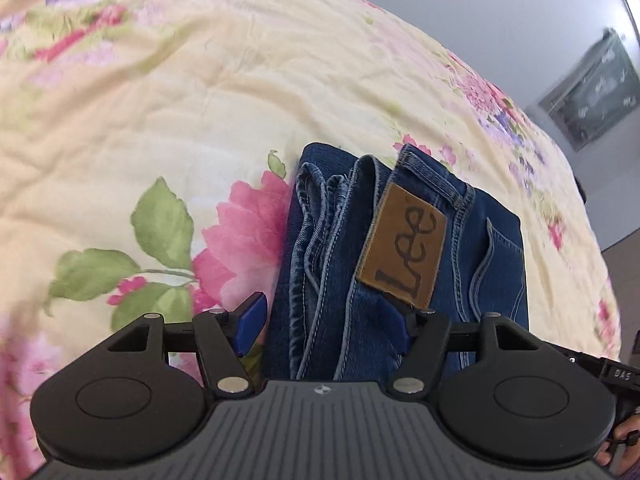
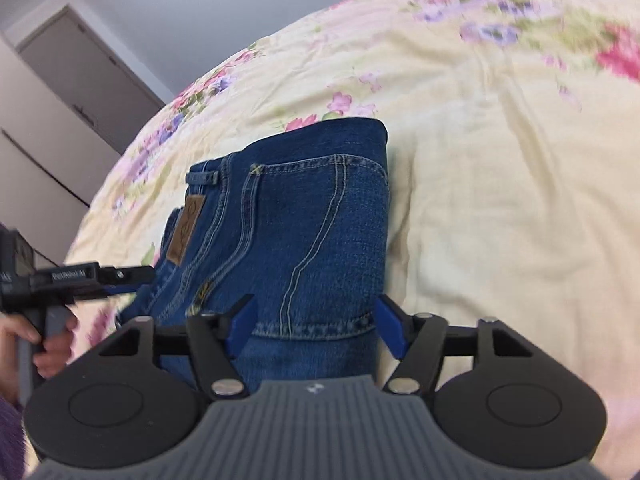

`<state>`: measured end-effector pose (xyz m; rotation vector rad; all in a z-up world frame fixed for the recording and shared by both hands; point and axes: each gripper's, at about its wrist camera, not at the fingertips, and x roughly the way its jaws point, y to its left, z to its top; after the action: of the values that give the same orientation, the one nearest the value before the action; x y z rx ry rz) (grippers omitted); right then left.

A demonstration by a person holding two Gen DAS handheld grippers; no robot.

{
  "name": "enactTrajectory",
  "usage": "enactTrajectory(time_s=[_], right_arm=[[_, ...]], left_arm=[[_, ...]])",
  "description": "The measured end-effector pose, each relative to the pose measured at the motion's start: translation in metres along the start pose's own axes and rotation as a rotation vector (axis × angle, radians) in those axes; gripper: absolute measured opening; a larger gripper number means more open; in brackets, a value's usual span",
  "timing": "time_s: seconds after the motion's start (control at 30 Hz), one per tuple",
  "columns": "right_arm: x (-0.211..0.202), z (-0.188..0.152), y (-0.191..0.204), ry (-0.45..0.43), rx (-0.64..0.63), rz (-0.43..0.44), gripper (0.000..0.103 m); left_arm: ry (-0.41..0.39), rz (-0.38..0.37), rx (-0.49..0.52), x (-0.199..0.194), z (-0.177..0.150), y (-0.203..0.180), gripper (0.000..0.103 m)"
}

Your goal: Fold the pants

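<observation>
Jeans (image 1: 400, 248) folded on floral bedspread (image 1: 160, 120).

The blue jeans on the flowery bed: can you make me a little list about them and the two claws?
item: folded blue denim jeans
label: brown leather patch reading Lee
resting on: cream floral quilt
fold state: compact bundle, back pocket on top
left claw: open, blue pads either side of the jeans' edge
right claw: open, over the pocket end
background: grey wall
</observation>
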<state>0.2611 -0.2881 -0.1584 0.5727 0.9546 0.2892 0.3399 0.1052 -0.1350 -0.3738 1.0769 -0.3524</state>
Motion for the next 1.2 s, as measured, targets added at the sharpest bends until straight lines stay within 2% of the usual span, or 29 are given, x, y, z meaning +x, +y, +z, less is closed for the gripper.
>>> enactTrajectory(time_s=[0.13, 0.23, 0.3, 0.37, 0.4, 0.47, 0.53, 0.63, 0.73, 0.93, 1.2], right_arm=[[0.026, 0.009, -0.022, 0.024, 0.134, 0.052, 0.066], [0.039, 0.014, -0.036, 0.025, 0.226, 0.112, 0.060], [0.045, 0.020, -0.043, 0.016, 0.267, 0.133, 0.056], [0.050, 0.023, -0.048, 0.014, 0.302, 0.144, 0.049], [0.052, 0.024, -0.049, 0.013, 0.310, 0.147, 0.046], [0.048, 0.024, -0.045, 0.014, 0.279, 0.144, 0.039], [0.042, 0.026, -0.039, 0.016, 0.250, 0.141, 0.031], [0.031, 0.033, -0.023, 0.014, 0.205, 0.126, 0.021], [0.017, 0.042, 0.003, 0.002, 0.129, 0.105, 0.019], [-0.011, 0.047, 0.047, -0.014, 0.043, 0.131, 0.019], [0.017, 0.038, 0.094, 0.027, 0.046, 0.241, 0.019]], left_arm=[[0.000, -0.104, -0.058, 0.019, 0.005, 0.013, 0.083], [0.008, -0.175, -0.109, 0.030, 0.012, 0.022, 0.085], [0.008, -0.205, -0.129, 0.036, 0.016, 0.024, 0.082], [-0.001, -0.211, -0.130, 0.037, 0.017, 0.024, 0.069], [-0.006, -0.202, -0.129, 0.038, 0.017, 0.021, 0.065], [-0.015, -0.177, -0.098, 0.032, 0.016, 0.014, 0.047], [-0.028, -0.140, -0.042, 0.025, 0.016, 0.003, 0.038], [-0.052, -0.101, 0.002, 0.015, 0.015, -0.010, 0.031], [-0.073, -0.098, 0.008, 0.003, 0.015, -0.015, 0.029], [-0.123, -0.081, 0.028, -0.045, 0.018, -0.013, 0.029], [-0.155, 0.033, 0.044, -0.097, 0.019, 0.022, 0.029]])
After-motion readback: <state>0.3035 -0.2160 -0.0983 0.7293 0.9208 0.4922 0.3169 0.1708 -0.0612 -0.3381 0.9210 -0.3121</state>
